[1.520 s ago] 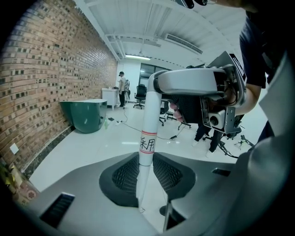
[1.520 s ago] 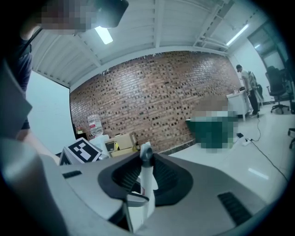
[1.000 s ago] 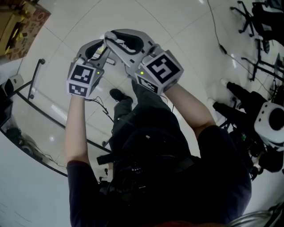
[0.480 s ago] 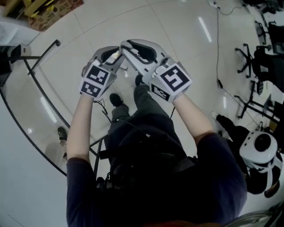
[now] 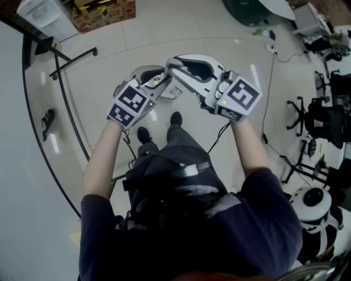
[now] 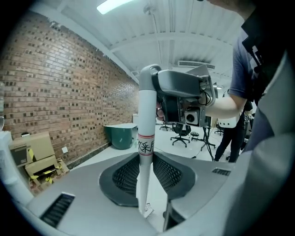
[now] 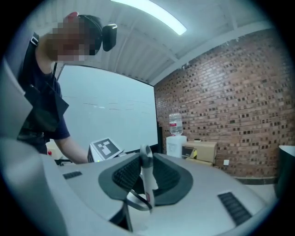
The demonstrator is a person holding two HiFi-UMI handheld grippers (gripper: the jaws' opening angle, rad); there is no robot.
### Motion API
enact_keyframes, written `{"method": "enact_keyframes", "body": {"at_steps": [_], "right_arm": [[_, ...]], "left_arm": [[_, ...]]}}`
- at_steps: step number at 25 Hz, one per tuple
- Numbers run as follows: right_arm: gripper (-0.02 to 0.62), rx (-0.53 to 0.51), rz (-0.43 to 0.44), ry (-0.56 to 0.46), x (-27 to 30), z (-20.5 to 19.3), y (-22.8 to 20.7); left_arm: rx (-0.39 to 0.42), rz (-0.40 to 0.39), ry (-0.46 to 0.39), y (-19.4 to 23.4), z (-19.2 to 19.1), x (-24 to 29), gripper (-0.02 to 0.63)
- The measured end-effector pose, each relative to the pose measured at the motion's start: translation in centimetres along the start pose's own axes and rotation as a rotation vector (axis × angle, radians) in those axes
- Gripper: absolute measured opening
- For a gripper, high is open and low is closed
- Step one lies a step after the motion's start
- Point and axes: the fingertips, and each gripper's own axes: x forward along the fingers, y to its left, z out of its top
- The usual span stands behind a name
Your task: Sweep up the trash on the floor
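A white broom handle (image 6: 146, 133) with a printed label stands upright between the jaws of my left gripper (image 6: 146, 174), which is shut on it. Higher up, my right gripper (image 6: 182, 87) clamps the handle's top end (image 7: 147, 162), where a dark hanging loop (image 7: 137, 203) dangles; it is shut on it too. In the head view both grippers are raised in front of the person's chest, the left gripper (image 5: 156, 79) just below and left of the right gripper (image 5: 173, 62). The broom's head and any trash are hidden.
A cardboard box (image 5: 104, 12) and a water dispenser (image 5: 41, 11) stand far left by a black rail stand (image 5: 60, 104). A green bin (image 5: 247, 10) is at the far top. Office chairs (image 5: 323, 115), cables and a white robot (image 5: 315, 203) crowd the right. The person's shoes (image 5: 175, 118) are below the grippers.
Both grippers have risen and moved forward together with the handle, keeping their grip. The head view has swung up the floor towards the box and bin.
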Motion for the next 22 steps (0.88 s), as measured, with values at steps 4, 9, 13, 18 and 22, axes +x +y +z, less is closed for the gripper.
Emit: {"method": "enact_keyframes", "body": {"at_steps": [4,9,13,18,22], "right_arm": [[0.095,-0.040,0.127,0.007,-0.6,1.0,2.1],[0.094,-0.024,0.275,-0.048,-3.4,2.1,3.0],[0.095,0.024,0.423,-0.082,-6.1,1.8,3.6],[0.095,0.108,0.603,-0.093,-10.4,1.8,4.0],[0.095,0.140,0.691,-0.076,-11.7,1.4,4.1]], "left_arm": [[-0.023,0.054,-0.021,-1.5,0.6,-1.5,0.092],[-0.020,0.148,-0.028,-3.9,2.2,-1.7,0.091],[-0.039,0.264,-0.053,-5.9,3.0,-1.7,0.092],[-0.086,0.372,-0.097,-9.3,4.2,-0.2,0.096],[-0.144,0.411,-0.115,-10.7,4.2,0.8,0.127]]}}
